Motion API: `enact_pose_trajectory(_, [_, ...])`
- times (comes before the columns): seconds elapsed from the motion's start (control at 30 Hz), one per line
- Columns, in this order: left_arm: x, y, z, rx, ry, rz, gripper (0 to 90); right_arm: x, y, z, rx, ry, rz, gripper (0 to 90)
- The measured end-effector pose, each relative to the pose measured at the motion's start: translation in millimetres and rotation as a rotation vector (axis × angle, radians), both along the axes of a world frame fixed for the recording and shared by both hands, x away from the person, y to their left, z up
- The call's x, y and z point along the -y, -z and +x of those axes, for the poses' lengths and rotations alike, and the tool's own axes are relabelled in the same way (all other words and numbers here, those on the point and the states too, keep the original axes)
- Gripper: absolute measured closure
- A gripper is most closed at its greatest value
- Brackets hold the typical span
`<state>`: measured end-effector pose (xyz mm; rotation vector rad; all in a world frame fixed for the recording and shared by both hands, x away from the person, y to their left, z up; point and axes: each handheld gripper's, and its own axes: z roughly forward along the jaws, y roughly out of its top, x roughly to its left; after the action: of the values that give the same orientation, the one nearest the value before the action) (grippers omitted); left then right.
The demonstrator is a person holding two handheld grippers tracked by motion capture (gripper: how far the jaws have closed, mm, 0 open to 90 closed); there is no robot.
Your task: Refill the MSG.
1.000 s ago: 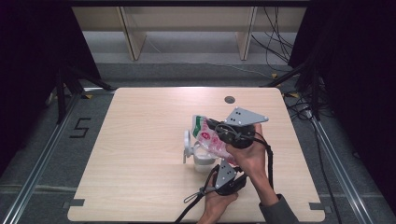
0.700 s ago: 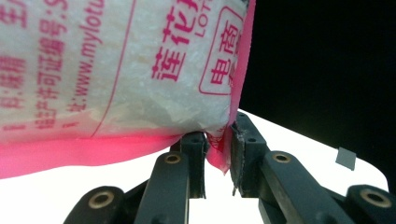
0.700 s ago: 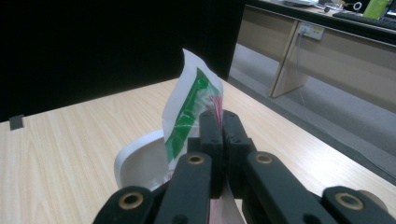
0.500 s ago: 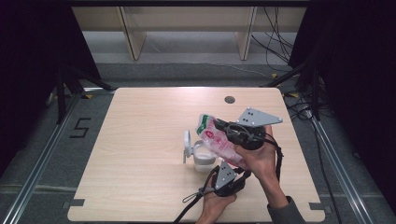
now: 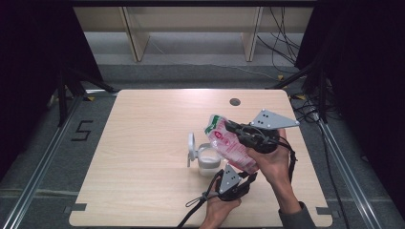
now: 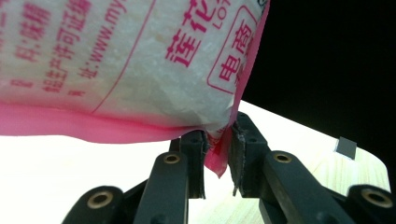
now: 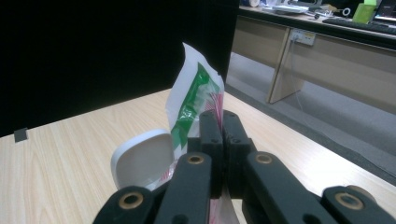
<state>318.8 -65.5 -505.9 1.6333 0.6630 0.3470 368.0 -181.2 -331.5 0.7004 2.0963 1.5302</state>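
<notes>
Light wood table point(image 5: 143, 157) carries everything here. We hold a pink-and-white printed bag point(image 5: 233, 147) of white grains tilted in the air over its near right part, cut top corner up and away, bottom corner low toward us. Right gripper point(image 5: 237, 130) is clamped tight on the bag's upper edge; in the right gripper view the jaws meet on the film just below the green-striped top point(image 7: 194, 105). Left gripper point(image 5: 249, 175) pinches the pink bottom seam point(image 6: 215, 156), jaws narrow with the film between them. Just left of the bag sits a small white container point(image 5: 208, 159), white contents inside, hinged lid point(image 5: 191, 147) standing open. We judge the step is pouring: bring the bag's open corner over the container's mouth, lift the seam end slowly, keep the right grip off the opening. The upright lid stands beside the pour path and could get knocked. Round grommet hole point(image 5: 234, 101) farther back is well apart.
</notes>
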Motion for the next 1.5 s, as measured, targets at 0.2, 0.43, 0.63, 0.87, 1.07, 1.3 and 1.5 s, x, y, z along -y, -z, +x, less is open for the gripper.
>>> enact_pose_trajectory(0.2, [-0.5, 0.2, -0.7, 0.001, -0.002, 0.001, 76.4, 2.6, -0.7, 0.2, 0.009, -0.011, 0.001, 90.0])
enact_pose_trajectory(0.43, [-2.9, 0.3, -2.2, -0.006, -0.013, 0.025, 76.4, 5.8, -0.3, -0.6, 0.004, -0.003, 0.013, 90.0])
enact_pose_trajectory(0.63, [-3.2, 0.2, -2.2, -0.004, -0.013, 0.022, 76.5, 9.9, -1.2, -0.9, 0.013, -0.007, 0.014, 90.0])
enact_pose_trajectory(0.87, [-3.4, 0.2, -2.9, -0.005, -0.013, 0.023, 76.5, 14.3, -2.6, -3.9, 0.011, 0.003, 0.024, 90.0])
enact_pose_trajectory(1.07, [-4.4, 1.3, -3.5, -0.003, -0.015, 0.027, 76.4, 19.3, -2.7, -4.6, 0.018, 0.004, 0.03, 90.0])
enact_pose_trajectory(1.3, [-6.7, 2.8, -4.7, 0.001, -0.013, 0.036, 76.4, 25.3, -1.8, -6.9, -0.002, 0.0, 0.055, 90.0])
enact_pose_trajectory(1.5, [-9.9, 3.1, -6.0, -0.006, -0.016, 0.038, 76.2, 32.9, -1.0, -8.4, -0.039, -0.022, 0.101, 90.0])
